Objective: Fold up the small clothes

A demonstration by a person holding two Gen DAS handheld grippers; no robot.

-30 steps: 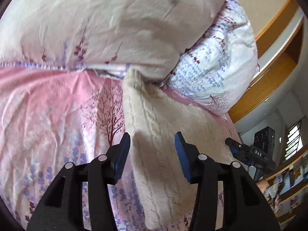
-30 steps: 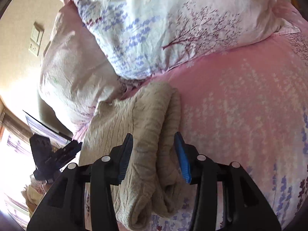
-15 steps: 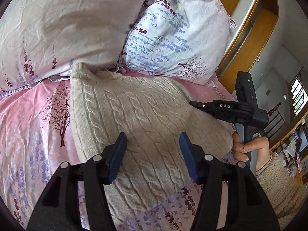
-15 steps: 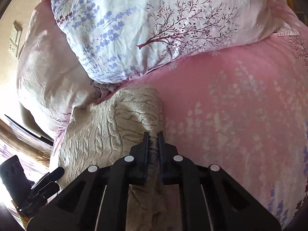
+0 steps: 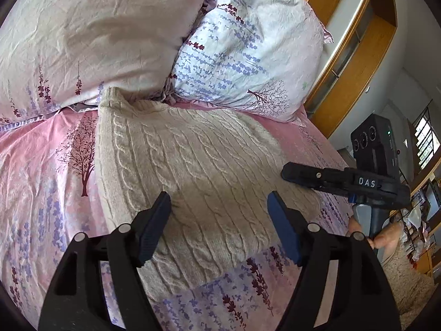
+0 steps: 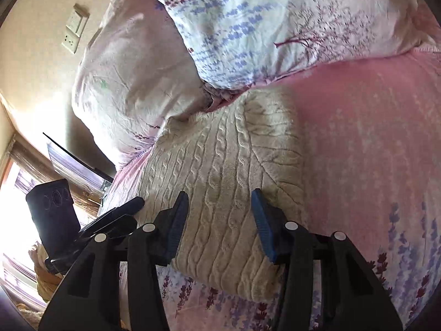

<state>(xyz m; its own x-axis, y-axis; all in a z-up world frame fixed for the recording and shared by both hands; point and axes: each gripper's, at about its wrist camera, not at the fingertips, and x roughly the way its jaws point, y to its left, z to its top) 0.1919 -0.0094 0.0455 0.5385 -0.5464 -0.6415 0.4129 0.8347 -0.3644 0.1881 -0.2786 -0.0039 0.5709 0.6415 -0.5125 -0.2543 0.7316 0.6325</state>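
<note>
A cream cable-knit sweater (image 5: 193,171) lies folded into a flat rectangle on the pink floral bedsheet (image 5: 49,182), its far end against the pillows. My left gripper (image 5: 219,207) is open and empty above its near edge. My right gripper (image 6: 219,204) is open and empty above the same sweater (image 6: 220,165). The right gripper also shows in the left wrist view (image 5: 344,182), at the sweater's right side. The left gripper shows in the right wrist view (image 6: 115,218), at the sweater's left side.
Two floral pillows (image 5: 96,33) (image 5: 248,47) lie at the head of the bed. A wooden headboard shelf (image 5: 355,55) stands to the right. A wall socket (image 6: 74,30) and a window (image 6: 13,193) show left in the right wrist view.
My right gripper, shut on the sweater's folded edge half a second ago, has opened and let go. The sweater now lies flat. Both grippers have drawn back a little.
</note>
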